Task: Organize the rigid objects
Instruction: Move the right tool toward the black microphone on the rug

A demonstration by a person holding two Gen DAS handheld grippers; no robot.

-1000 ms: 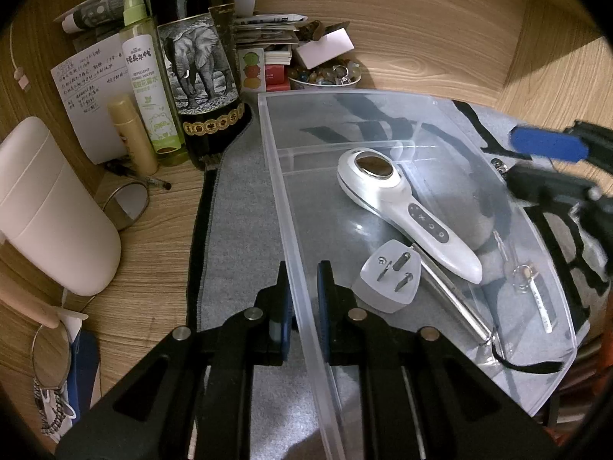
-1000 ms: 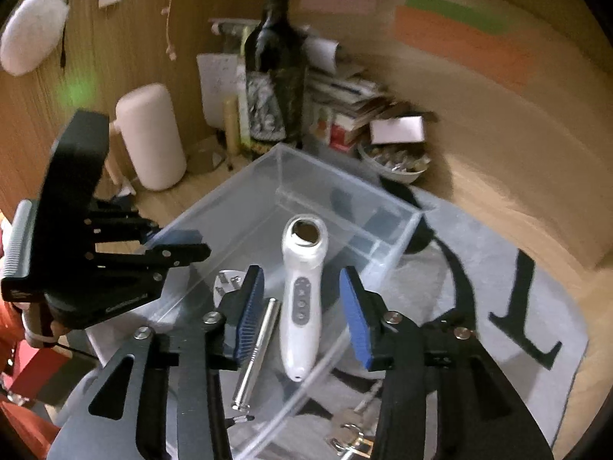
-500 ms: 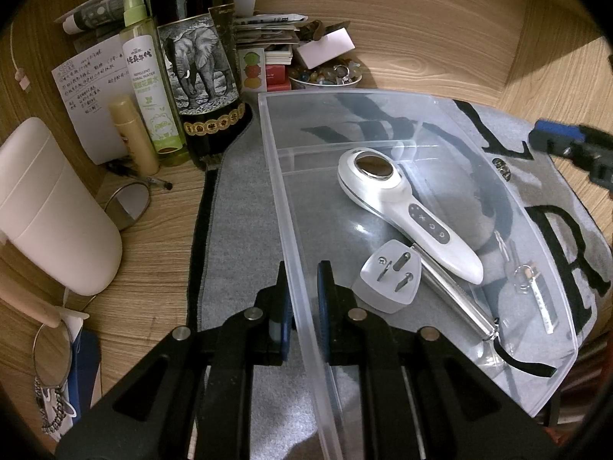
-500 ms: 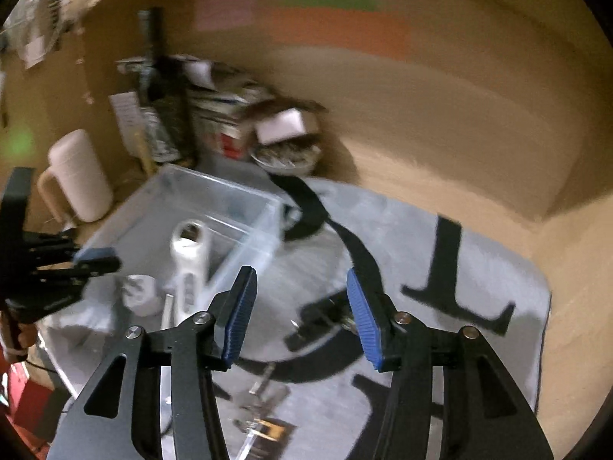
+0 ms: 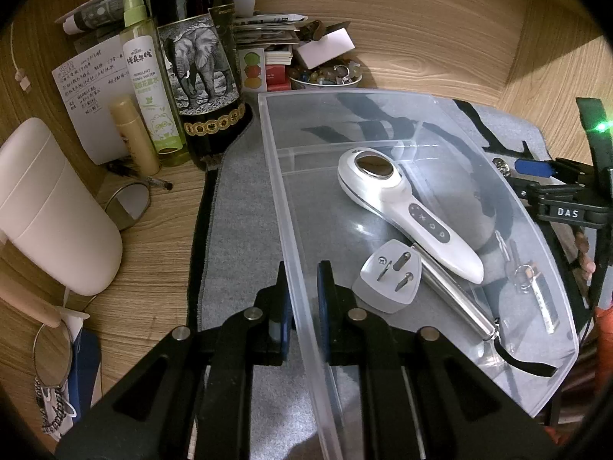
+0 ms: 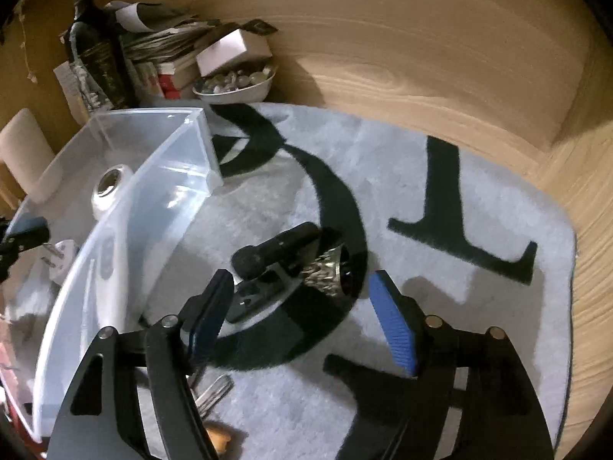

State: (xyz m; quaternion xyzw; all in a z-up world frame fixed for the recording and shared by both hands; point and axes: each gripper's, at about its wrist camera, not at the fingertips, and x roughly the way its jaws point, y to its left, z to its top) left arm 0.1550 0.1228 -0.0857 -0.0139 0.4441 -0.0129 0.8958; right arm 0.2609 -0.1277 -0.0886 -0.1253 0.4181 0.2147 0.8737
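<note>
My left gripper (image 5: 304,306) is shut on the left wall of the clear plastic bin (image 5: 268,134). Inside the bin lie a white handheld device (image 5: 406,211), a white plug adapter (image 5: 387,276) and a metal rod (image 5: 456,299) with a black strap. My right gripper (image 6: 302,318) hovers over the grey mat beside the bin (image 6: 161,176), jaws opening. Just ahead of its fingertips lie a black gadget (image 6: 276,253) and a metal watch (image 6: 325,272), untouched by the pads. Keys (image 6: 214,387) lie under its left finger.
A wine bottle (image 5: 199,57), a green spray bottle (image 5: 149,76), a small tan bottle (image 5: 134,134) and a white canister (image 5: 49,207) stand left of the bin. A bowl of beads (image 6: 237,80), books and a white box crowd the back wall. The grey mat (image 6: 440,199) bears black letters.
My right gripper swung away from above the bin to the mat on its right, sank lower and spread its jaws wider. The left gripper and the bin stayed put.
</note>
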